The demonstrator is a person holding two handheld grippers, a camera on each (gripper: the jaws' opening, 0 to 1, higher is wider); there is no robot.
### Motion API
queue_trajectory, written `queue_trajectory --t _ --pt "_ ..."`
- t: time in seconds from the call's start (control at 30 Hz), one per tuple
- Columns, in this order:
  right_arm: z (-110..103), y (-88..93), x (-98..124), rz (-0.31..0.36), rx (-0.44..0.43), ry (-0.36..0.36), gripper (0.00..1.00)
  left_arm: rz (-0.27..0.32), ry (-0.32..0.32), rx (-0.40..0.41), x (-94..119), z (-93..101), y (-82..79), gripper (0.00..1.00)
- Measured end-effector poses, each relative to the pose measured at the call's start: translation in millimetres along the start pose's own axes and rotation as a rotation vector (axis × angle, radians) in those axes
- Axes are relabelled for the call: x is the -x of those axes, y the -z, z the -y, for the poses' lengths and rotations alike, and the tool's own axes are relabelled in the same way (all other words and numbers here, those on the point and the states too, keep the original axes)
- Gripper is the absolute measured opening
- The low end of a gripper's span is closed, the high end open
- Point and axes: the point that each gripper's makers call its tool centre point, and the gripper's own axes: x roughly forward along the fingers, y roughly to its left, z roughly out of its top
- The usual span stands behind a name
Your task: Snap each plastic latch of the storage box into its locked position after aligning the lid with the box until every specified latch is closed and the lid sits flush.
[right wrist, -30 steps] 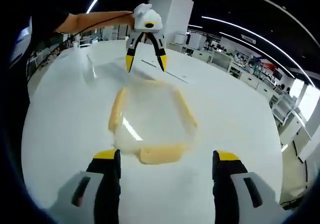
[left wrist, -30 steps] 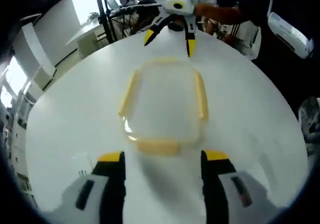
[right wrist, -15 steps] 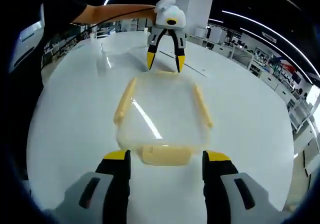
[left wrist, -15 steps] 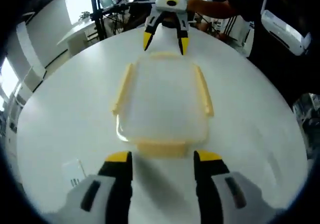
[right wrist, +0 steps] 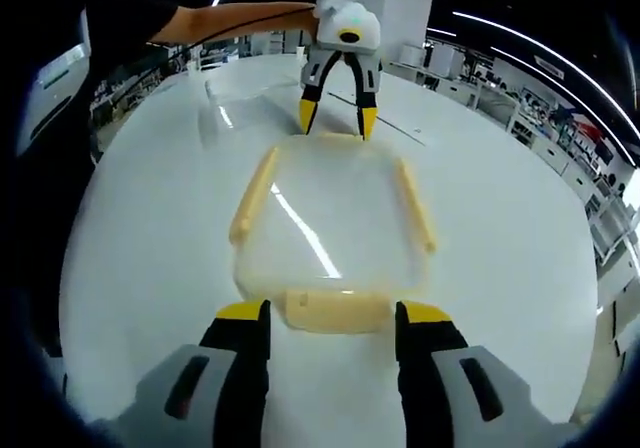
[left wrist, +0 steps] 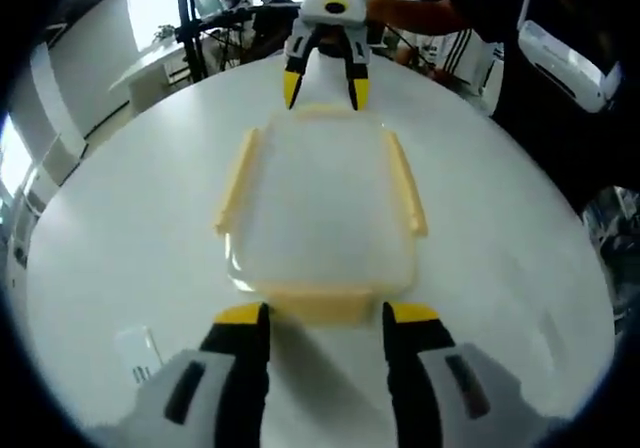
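Both grippers have closed in on the storage box (left wrist: 318,203) since a second ago, one at each end. Left gripper (left wrist: 323,318) jaws wide, straddling the near yellow latch (left wrist: 315,303); right gripper (right wrist: 330,316) jaws wide, at the opposite latch (right wrist: 335,308). Box with clear lid (right wrist: 330,218) sits mid white round table (right wrist: 140,218); side latches (left wrist: 403,183) stick outward.

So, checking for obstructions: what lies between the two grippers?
In both views, the storage box with its clear lid lies on the white table between the left gripper and right gripper.
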Motion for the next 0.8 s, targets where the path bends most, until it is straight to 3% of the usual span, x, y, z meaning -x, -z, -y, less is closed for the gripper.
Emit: queue_trajectory --t 0.53,0.8 --pt "3.6 4.4 -1.9 -0.041 -0.043 -0.026 0.41 0.033 0.000 -0.019 -7.2 -4.3 -2.6 0.40" --pt "3.8 4.5 -3.0 -0.038 -0.051 -0.035 0.41 0.000 -0.013 -0.037 -7.2 -4.5 -1.7 0.40"
